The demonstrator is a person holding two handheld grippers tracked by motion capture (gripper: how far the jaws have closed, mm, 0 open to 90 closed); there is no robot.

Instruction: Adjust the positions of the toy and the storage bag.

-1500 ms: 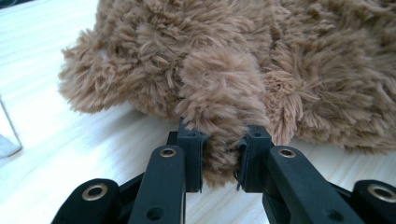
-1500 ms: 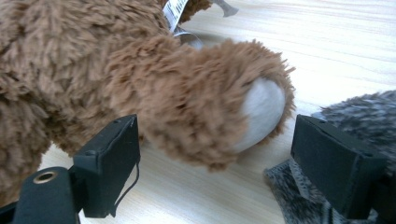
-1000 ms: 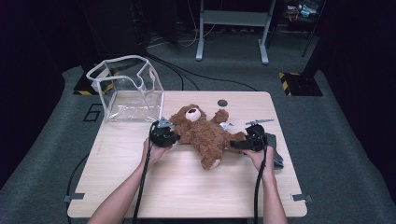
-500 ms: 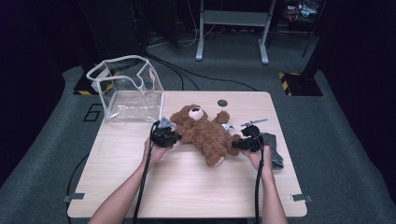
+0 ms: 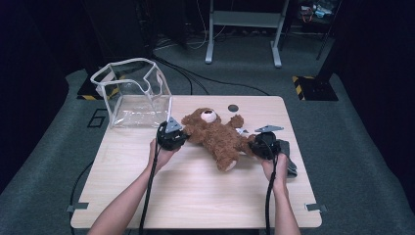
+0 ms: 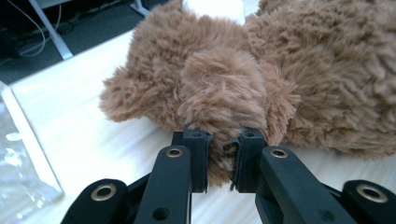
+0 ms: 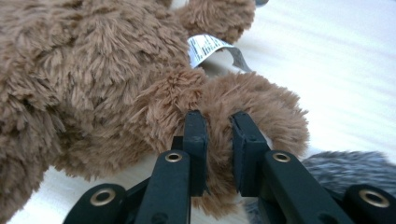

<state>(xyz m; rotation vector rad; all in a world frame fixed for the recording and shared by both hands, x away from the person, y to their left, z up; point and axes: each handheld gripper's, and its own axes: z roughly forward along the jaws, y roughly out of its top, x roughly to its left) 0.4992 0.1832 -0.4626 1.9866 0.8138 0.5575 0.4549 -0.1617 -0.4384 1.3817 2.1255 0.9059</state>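
A brown teddy bear [image 5: 215, 134] lies on its back in the middle of the wooden table [image 5: 195, 191], head toward the far side. My left gripper [image 5: 180, 135] is shut on one of its arms; in the left gripper view the jaws [image 6: 223, 140] pinch the furry paw [image 6: 224, 93]. My right gripper [image 5: 252, 145] holds a leg at the bear's other end. Its jaws have just been closing, and in the right gripper view [image 7: 218, 123] they press into the leg's fur [image 7: 261, 102]. A white label [image 7: 208, 46] sticks out of the bear's side.
A clear plastic bag [image 5: 134, 93] with white trim stands open at the table's far left. A small dark disc [image 5: 233, 107] lies near the far edge. A grey furry item [image 5: 288, 159] lies under my right hand near the right edge.
The right gripper has moved in from beside the bear and closed on its leg. The left gripper stays clamped on the arm, and the bear has barely shifted.
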